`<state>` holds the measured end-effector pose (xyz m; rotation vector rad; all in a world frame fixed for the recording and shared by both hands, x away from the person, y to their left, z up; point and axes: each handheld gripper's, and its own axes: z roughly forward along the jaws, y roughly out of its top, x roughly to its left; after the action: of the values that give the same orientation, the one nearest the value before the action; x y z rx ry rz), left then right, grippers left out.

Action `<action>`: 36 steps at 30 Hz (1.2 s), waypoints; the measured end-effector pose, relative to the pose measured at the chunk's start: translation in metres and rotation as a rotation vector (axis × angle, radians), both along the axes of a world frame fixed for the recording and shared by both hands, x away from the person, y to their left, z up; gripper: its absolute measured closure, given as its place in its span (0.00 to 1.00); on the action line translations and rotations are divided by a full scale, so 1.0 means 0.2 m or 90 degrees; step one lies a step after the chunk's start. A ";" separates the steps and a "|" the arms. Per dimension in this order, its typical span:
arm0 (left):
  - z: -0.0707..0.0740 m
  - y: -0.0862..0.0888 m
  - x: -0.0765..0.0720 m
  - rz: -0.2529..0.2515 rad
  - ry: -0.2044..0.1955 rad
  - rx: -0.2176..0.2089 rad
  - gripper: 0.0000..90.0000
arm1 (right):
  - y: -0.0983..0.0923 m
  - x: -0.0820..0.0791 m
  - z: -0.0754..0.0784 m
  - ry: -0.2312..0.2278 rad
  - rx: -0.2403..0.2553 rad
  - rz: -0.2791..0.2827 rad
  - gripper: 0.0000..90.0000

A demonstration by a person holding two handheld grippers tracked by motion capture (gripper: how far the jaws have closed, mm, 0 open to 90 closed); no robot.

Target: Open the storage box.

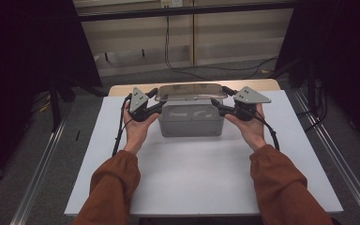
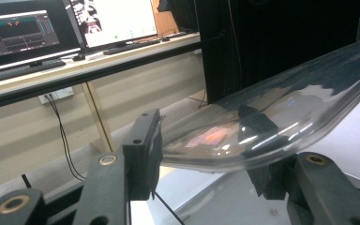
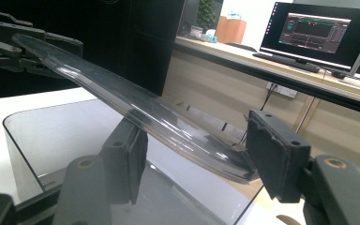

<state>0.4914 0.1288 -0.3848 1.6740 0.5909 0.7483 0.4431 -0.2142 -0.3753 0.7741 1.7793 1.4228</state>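
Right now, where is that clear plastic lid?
In the high view the clear lid is at the far middle of the white table, just above the open clear box, with the left gripper and right gripper at its two ends.

The table (image 1: 201, 183) has a white top, and a light wooden edge shows along its far side. The top is wide and flat, and it looks matte. It stands on a grey floor (image 1: 33, 154), with metal rails on the floor at the left and at the right of it. Only one thing stands directly on the table: a clear plastic box (image 1: 191, 120). The box is in the far half of the top, about in the middle between the left and right edges. Its walls are a little cloudy and its bottom rests flat on the white surface.
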 end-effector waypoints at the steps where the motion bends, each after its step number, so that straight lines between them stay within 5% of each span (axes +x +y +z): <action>1: 0.00 0.00 0.00 0.000 -0.002 0.003 0.57 | 0.00 0.00 0.00 0.000 0.000 0.001 0.44; 15: 0.01 -0.01 0.01 0.004 0.001 -0.006 0.57 | -0.03 0.02 -0.01 0.001 0.013 -0.018 0.38; 36: 0.04 -0.02 0.05 0.004 0.012 -0.018 0.57 | -0.05 0.10 -0.01 0.004 0.021 -0.004 0.50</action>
<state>0.5013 0.1252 -0.3775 1.6556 0.6175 0.7262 0.4634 -0.2242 -0.3775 0.8014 1.7603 1.4504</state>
